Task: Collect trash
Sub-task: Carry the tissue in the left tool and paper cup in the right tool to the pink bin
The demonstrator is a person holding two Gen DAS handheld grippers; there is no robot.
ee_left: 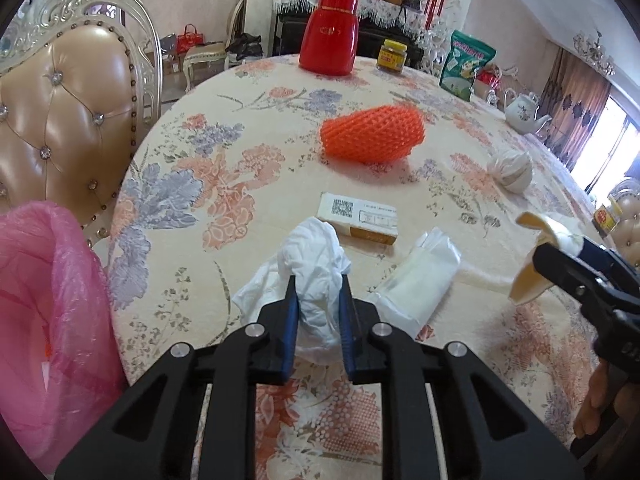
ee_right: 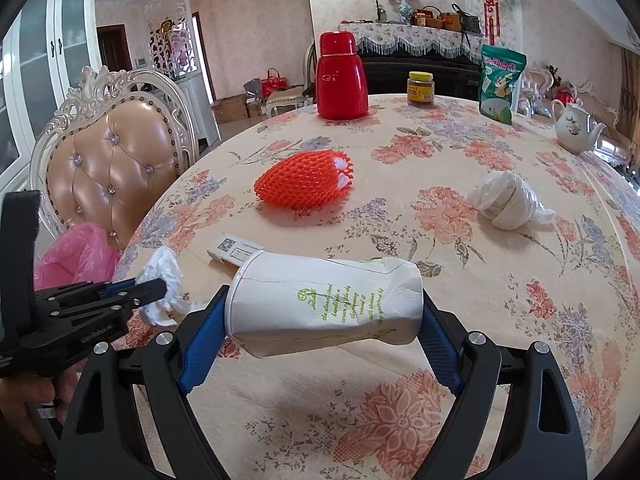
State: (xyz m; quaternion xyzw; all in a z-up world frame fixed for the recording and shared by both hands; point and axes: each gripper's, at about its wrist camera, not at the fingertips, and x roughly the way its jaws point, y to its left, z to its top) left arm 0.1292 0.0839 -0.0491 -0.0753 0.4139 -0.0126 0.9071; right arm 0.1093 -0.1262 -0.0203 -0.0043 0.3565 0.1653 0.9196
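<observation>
My left gripper (ee_left: 318, 284) is shut on a crumpled white tissue (ee_left: 316, 248) that rests on the flowered tablecloth (ee_left: 248, 208) near the table's front edge. In the right wrist view the left gripper (ee_right: 158, 288) shows at the left with that tissue (ee_right: 164, 268). My right gripper (ee_right: 324, 300) is shut on a crushed white paper cup (ee_right: 320, 300) with green print, held sideways above the table. Loose on the table lie an orange foam net (ee_left: 372, 134), a small QR-coded box (ee_left: 360, 216), a clear wrapper (ee_left: 416, 276) and a white wad (ee_left: 512, 168).
A pink trash bag (ee_left: 48, 320) hangs open at the table's left edge, in front of a padded chair (ee_left: 68, 120). At the far side stand a red flask (ee_left: 330, 32), a jar (ee_left: 392, 56), a green pouch (ee_left: 466, 64) and a teapot (ee_left: 522, 112).
</observation>
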